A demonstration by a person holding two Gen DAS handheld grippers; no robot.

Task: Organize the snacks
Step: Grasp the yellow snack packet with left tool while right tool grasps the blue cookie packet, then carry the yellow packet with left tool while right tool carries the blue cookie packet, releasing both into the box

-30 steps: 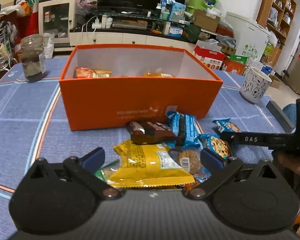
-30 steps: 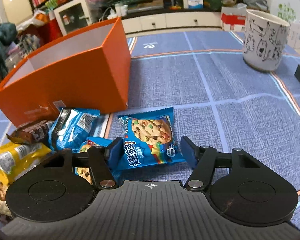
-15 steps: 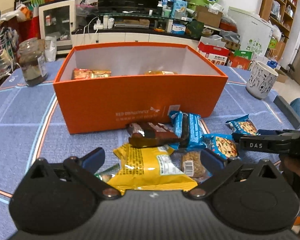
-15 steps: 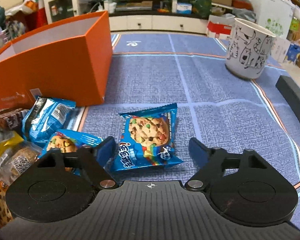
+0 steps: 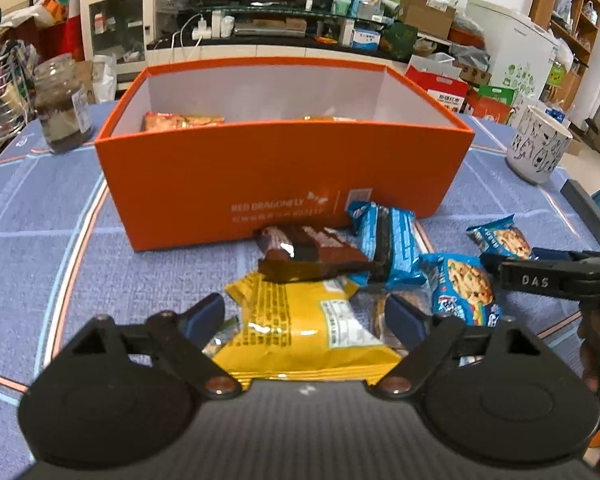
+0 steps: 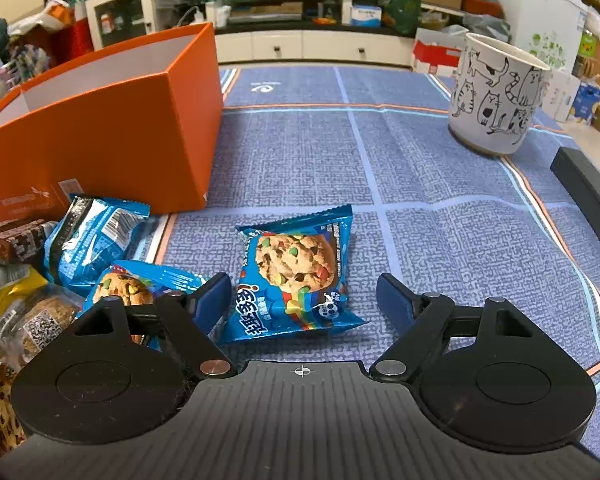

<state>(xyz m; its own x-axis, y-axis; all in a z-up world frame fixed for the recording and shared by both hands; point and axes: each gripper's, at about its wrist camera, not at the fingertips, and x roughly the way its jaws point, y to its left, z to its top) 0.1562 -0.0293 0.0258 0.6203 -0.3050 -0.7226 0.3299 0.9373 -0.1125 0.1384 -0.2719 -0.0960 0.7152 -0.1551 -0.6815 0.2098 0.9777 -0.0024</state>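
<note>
An orange box stands open on the blue tablecloth with a few snack packs inside; it also shows in the right wrist view. Loose snacks lie in front of it. My left gripper is open around a yellow pack, with a brown chocolate bar and a blue sandwich-cookie pack beyond. My right gripper is open, its fingers either side of a blue chip-cookie pack lying flat on the cloth. A second such pack lies to its left.
A white cat-print cup stands at the right, with a dark bar along the table edge. A glass jar stands left of the box. Cluttered shelves and a TV stand fill the room behind.
My right gripper opened wider and drew back from the chip-cookie pack, which now lies free. My left gripper rose slightly, still open over the yellow pack.
</note>
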